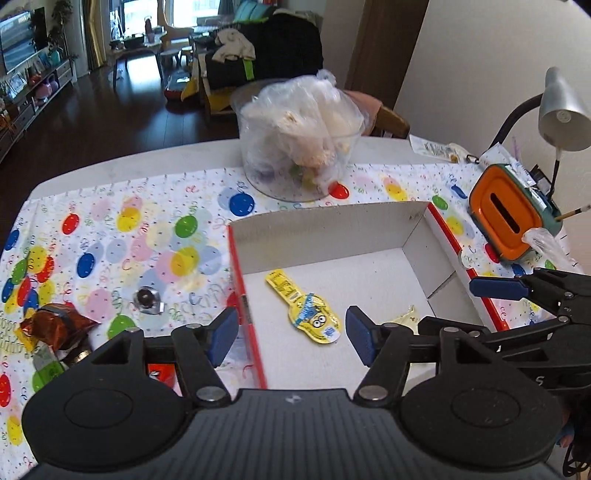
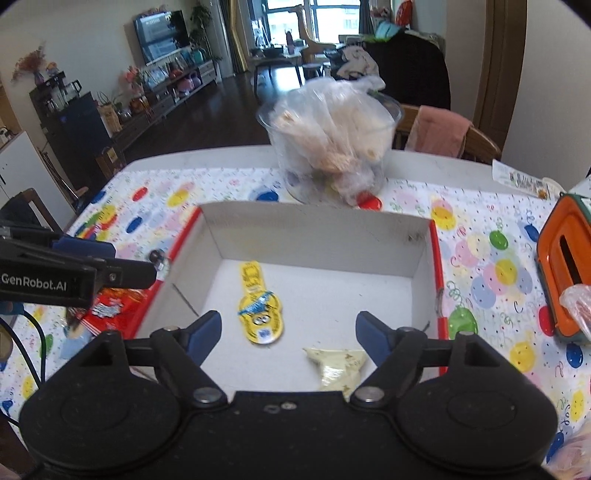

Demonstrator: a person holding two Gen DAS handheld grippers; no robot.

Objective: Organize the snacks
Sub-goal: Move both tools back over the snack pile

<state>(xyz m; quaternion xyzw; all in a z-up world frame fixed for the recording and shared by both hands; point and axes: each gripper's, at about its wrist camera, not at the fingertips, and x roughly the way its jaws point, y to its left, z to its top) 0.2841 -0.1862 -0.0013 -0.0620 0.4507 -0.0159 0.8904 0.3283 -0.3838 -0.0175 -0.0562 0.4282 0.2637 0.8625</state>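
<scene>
We see a table under a balloon-print cloth (image 1: 110,229), and on it a white cardboard box (image 2: 317,236) with red outer sides. Above it our left gripper (image 1: 291,336) and right gripper (image 2: 288,334) both stand wide apart, holding nothing. On the box floor lie a yellow cartoon snack packet (image 2: 260,314) and a pale pouch (image 2: 338,363).

A desk lamp (image 1: 561,110) stands at two o'clock, with an orange tissue box (image 1: 508,212) just below it on the balloon-print tablecloth (image 1: 110,229). A television (image 2: 160,35) hangs at eleven o'clock; a chair with pink cloth (image 2: 441,131) sits behind the table.
</scene>
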